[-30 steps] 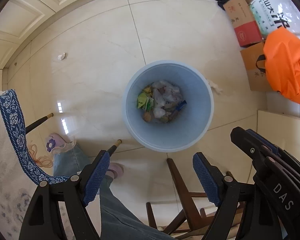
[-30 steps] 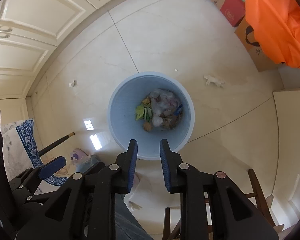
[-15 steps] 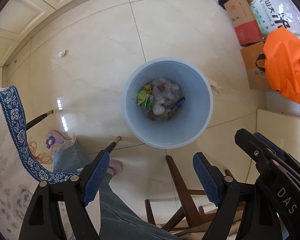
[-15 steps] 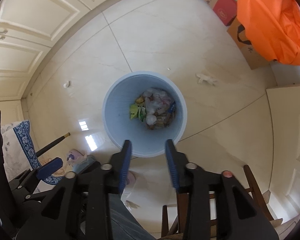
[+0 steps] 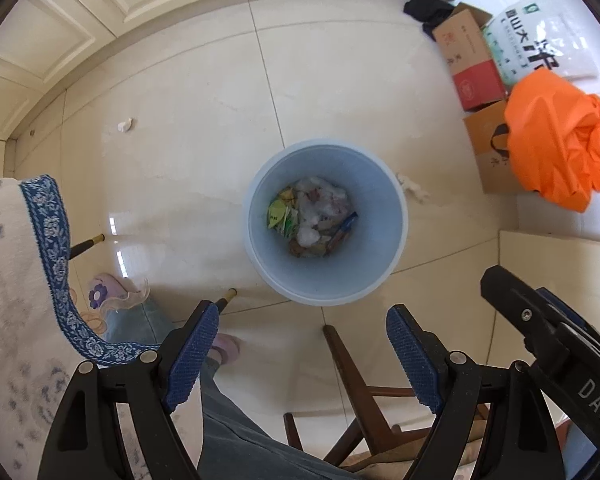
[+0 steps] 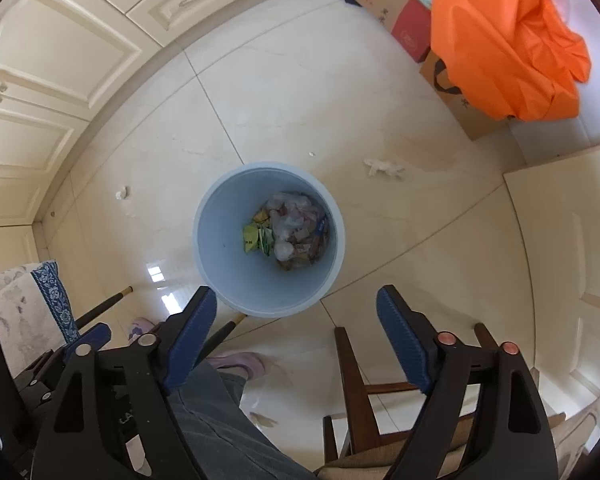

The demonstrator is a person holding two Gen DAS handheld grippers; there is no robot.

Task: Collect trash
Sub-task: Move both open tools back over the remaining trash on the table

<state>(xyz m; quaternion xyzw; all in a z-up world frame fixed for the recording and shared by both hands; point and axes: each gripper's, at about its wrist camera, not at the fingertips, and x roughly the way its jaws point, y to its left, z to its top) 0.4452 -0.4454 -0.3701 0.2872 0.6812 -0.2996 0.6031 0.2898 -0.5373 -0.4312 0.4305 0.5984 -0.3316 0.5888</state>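
While both the left gripper (image 5: pixel 302 354) and the right gripper (image 6: pixel 296 338) are hovering spread and empty above the round pale-blue plastic bin (image 6: pixel 269 312) holding wrappers, the crumpled white tissue (image 6: pixel 384 167) beside it is waiting, and "DAS" is showing on black plastic.

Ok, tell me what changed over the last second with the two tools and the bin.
The right tool opened: its jaws went from nearly closed to wide apart, with nothing between them either time. The left tool stayed open and empty. Both views drifted slightly. The blue bin and the trash in it look unchanged, and the crumpled tissue and the small paper wad still lie on the floor.
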